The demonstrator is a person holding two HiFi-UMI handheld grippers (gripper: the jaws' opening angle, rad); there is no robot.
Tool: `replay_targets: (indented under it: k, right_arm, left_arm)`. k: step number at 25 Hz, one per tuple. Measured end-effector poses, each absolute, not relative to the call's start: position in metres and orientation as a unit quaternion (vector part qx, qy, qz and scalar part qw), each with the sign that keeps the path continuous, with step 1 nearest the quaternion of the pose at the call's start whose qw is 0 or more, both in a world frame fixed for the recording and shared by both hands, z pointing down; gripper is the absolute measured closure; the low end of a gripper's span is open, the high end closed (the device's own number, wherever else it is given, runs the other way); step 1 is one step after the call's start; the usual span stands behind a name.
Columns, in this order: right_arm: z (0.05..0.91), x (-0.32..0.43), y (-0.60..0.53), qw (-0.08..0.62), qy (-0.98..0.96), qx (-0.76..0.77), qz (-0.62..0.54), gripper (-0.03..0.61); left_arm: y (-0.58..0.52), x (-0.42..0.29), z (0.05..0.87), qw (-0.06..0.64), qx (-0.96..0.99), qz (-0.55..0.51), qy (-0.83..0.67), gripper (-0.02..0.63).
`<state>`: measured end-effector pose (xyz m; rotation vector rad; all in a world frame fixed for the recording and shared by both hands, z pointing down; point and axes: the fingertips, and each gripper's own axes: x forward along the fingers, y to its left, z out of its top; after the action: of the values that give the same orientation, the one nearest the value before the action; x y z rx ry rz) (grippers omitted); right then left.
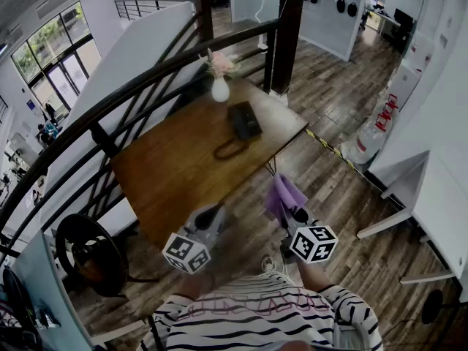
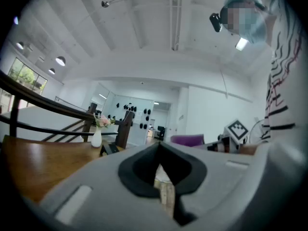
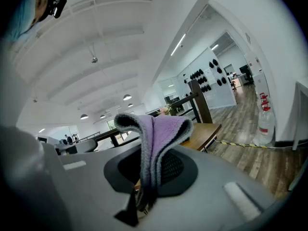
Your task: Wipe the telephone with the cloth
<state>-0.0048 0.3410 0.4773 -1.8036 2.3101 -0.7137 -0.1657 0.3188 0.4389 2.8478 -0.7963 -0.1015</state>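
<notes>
Approach step: R gripper (image 1: pixel 287 210) clamps the cloth (image 1: pixel 283 194) just off the table (image 1: pixel 172 178) at its near edge, L gripper (image 1: pixel 216 212) looks pinched to a slit, empty; telephone (image 1: pixel 245 120) sits toward its far end; next, reach cloth onto it.

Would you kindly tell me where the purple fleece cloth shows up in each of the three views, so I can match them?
Head view: the purple fleece cloth stands up from the right gripper, lower centre-right.
Left gripper view: a small purple strip just right of centre.
Right gripper view: centre, clamped between the jaws.
Shared landmark: the brown wooden table.
</notes>
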Motion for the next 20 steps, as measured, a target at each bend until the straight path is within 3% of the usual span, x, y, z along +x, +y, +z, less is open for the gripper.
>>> replay_targets:
  k: [20]
  right_arm:
    - [0.494, 0.097, 0.271, 0.056, 0.800, -0.536, -0.263, 0.543]
  left_arm:
    - [0.267, -0.054, 0.454, 0.089, 0.944, -0.054, -0.312, 0.614]
